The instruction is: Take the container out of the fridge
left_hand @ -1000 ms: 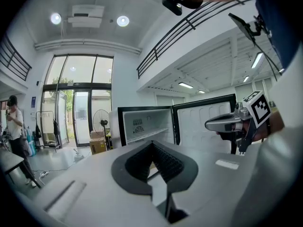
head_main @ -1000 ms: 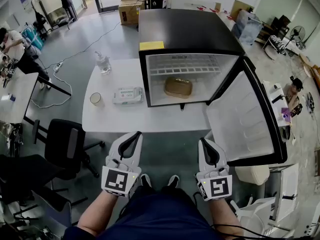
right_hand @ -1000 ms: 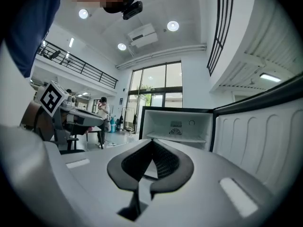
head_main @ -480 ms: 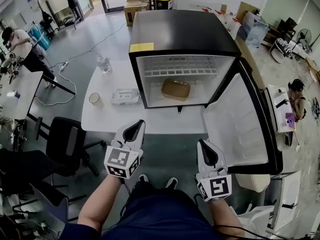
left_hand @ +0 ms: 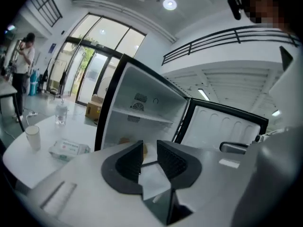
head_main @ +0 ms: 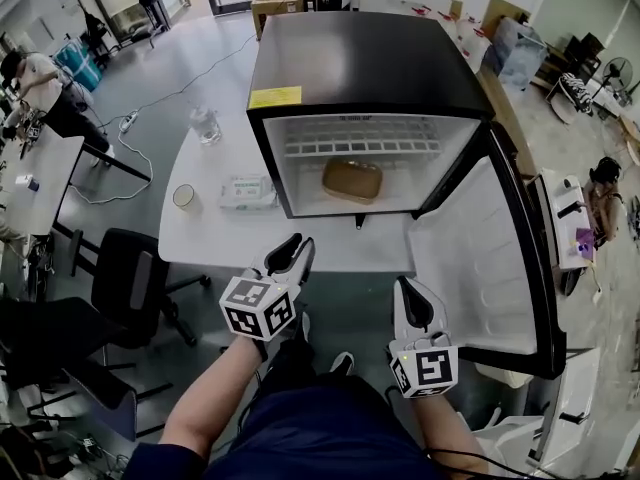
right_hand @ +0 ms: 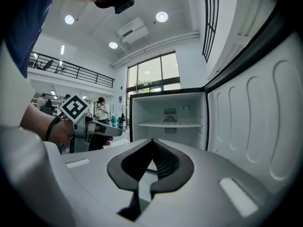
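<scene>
The black mini fridge [head_main: 365, 63] stands on a white table [head_main: 210, 233] with its door [head_main: 480, 258] swung wide to the right. A tan oval container [head_main: 352, 180] lies on the fridge floor under the wire shelf [head_main: 365, 138]; in the left gripper view only its edge [left_hand: 127, 139] shows behind the jaws. My left gripper [head_main: 293, 251] is lifted toward the table's front edge, short of the fridge; its jaws are opening and nothing is between them [left_hand: 149, 151]. Lower and near the door's inner face, my right gripper [head_main: 410, 293] is shut and empty [right_hand: 152, 144].
On the table left of the fridge lie a pack of wipes [head_main: 247, 192], a paper cup [head_main: 184, 197] and a water bottle [head_main: 204, 125]. A black office chair [head_main: 125, 288] stands at the front left. People work at desks far left.
My left gripper has risen and moved forward toward the table edge, and its jaws have parted. The fridge sits closer in view. The right gripper has hardly moved.
</scene>
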Available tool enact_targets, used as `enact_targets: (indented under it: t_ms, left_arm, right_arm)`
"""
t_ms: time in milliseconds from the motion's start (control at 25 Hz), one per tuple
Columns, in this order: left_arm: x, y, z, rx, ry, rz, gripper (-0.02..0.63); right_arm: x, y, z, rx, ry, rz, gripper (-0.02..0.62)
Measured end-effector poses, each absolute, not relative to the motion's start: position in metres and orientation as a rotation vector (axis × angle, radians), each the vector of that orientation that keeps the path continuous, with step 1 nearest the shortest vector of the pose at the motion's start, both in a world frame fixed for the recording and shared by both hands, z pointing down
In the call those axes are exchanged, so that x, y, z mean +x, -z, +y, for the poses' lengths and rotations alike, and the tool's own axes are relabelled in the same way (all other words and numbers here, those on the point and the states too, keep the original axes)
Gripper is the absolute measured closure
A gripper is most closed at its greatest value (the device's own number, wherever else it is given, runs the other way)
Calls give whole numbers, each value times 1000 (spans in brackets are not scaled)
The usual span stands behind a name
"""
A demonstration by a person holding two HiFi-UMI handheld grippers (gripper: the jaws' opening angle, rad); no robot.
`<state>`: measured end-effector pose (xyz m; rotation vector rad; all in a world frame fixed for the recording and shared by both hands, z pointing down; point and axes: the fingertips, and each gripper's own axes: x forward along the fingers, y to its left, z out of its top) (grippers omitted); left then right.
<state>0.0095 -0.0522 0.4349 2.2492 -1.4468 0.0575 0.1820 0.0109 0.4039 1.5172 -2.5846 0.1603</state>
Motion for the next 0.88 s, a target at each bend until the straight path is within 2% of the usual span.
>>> enact_targets:
  t_ms: [520,760,880]
  left_arm:
    - [34,-549,-151,1888,-15,-1206,541]
    - [53,-588,-178,1763,41,-1054,486]
    - [63,-606,-188,1661,75,-977,483]
  right_arm:
    - [165,-423,-49,1681,-221,-2395,589]
    - [151,-431,-64,1699,-260,-2336,589]
    - [148,-436,-69,1707,-272,-2296,589]
